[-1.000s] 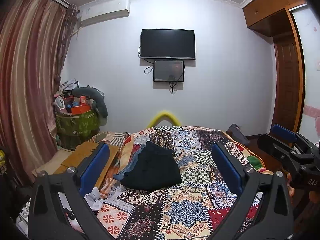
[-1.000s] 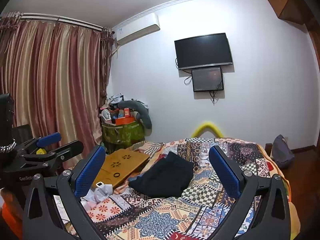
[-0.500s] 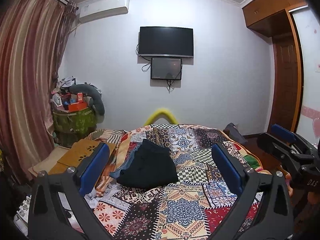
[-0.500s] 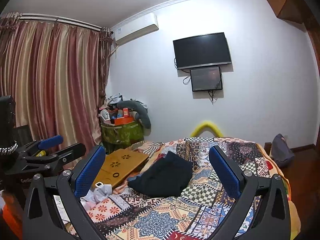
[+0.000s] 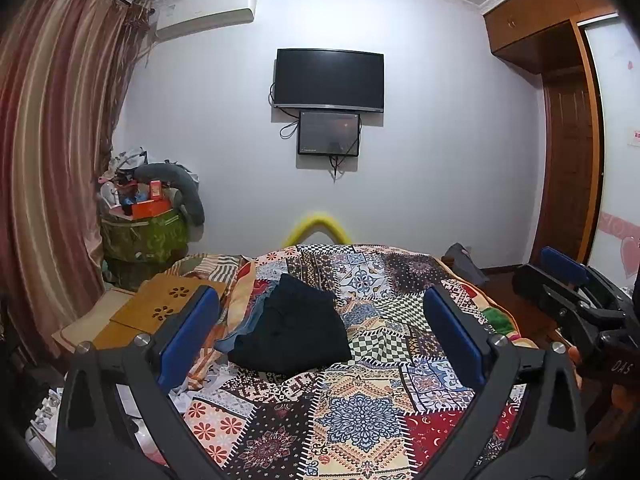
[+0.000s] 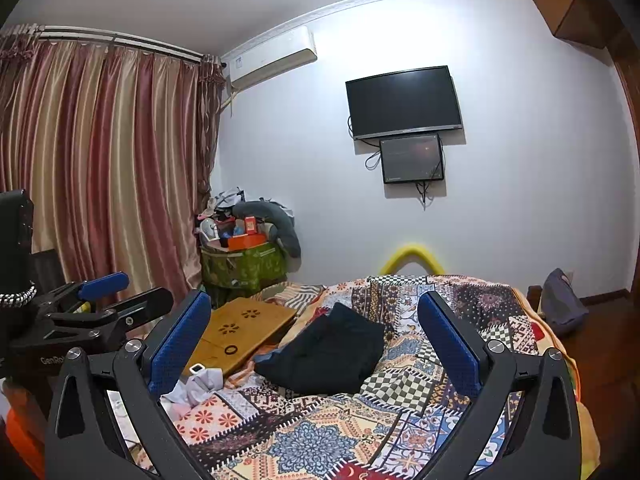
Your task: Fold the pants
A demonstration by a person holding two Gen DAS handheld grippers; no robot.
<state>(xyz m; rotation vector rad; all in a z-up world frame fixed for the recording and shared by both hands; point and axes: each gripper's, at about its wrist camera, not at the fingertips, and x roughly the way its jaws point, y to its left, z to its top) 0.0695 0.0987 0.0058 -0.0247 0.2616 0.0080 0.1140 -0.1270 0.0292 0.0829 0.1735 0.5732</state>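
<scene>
Dark folded pants (image 5: 294, 326) lie in a compact bundle on the patchwork bedspread (image 5: 360, 412), partly on top of a blue garment (image 5: 244, 328). They also show in the right wrist view (image 6: 334, 354). My left gripper (image 5: 320, 332) is open and empty, held well back from the pants above the bed's near part. My right gripper (image 6: 314, 342) is open and empty, also back from the pants. Each gripper shows at the edge of the other's view, the right one (image 5: 572, 296) and the left one (image 6: 100, 304).
A wooden lap desk (image 6: 240, 332) lies on the bed's left side, with crumpled white cloth (image 6: 198, 386) near it. A cluttered green bin (image 5: 142, 236) stands by the curtain. A TV (image 5: 330, 80) hangs on the far wall. A grey bag (image 6: 562, 304) sits right of the bed.
Both grippers have drifted only slightly; the left view has shifted a little so the room sits lower and more to the left. The pants have not moved.
</scene>
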